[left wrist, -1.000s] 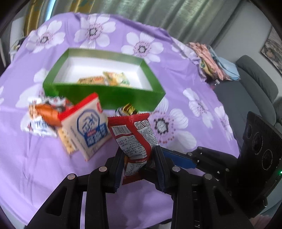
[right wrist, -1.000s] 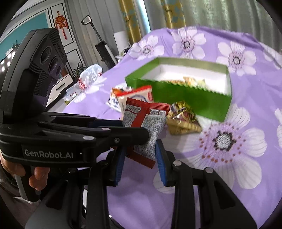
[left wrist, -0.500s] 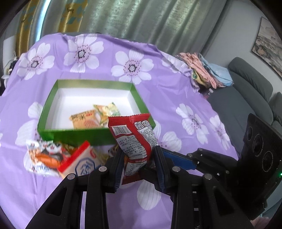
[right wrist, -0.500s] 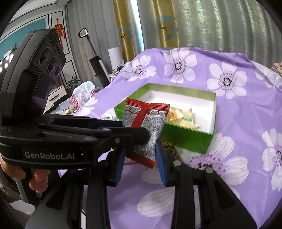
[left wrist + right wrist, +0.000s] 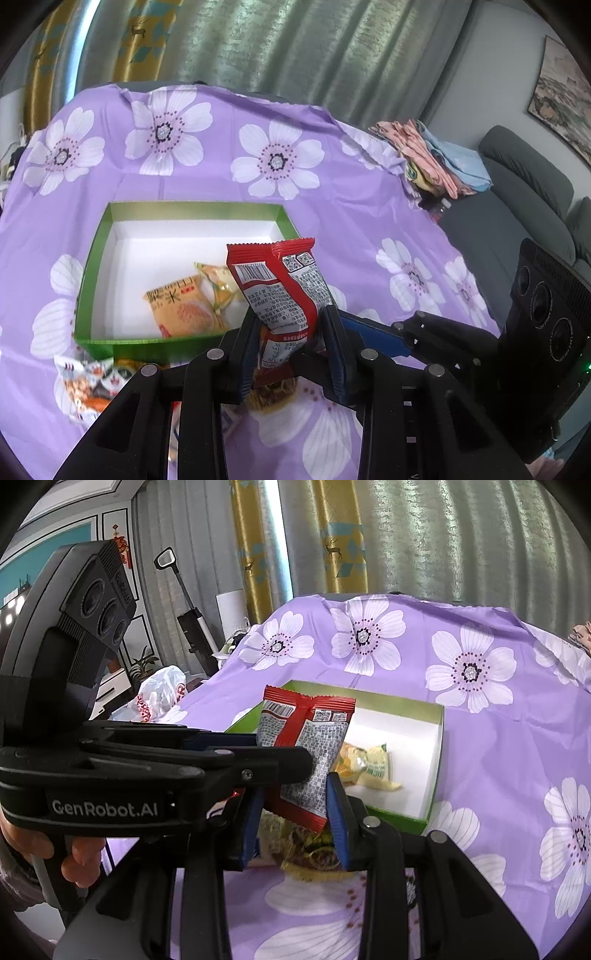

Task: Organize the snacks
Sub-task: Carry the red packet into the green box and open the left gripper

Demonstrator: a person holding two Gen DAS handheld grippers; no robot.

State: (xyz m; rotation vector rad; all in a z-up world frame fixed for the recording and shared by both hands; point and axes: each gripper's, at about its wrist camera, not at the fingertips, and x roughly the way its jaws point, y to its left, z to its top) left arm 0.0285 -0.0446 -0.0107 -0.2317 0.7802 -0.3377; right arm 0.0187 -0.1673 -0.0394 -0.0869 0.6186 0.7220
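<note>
1. My left gripper point(image 5: 291, 354) and right gripper point(image 5: 293, 823) both had their fingers clamped on one red snack packet point(image 5: 280, 291), held upright.
2. The packet hung above the near edge of the green box point(image 5: 110, 343).
3. Two yellow-orange packets point(image 5: 184, 306) lay inside the box.
4. More snacks point(image 5: 88, 384) lay on the purple floral cloth point(image 5: 332, 184) just outside it.
</note>
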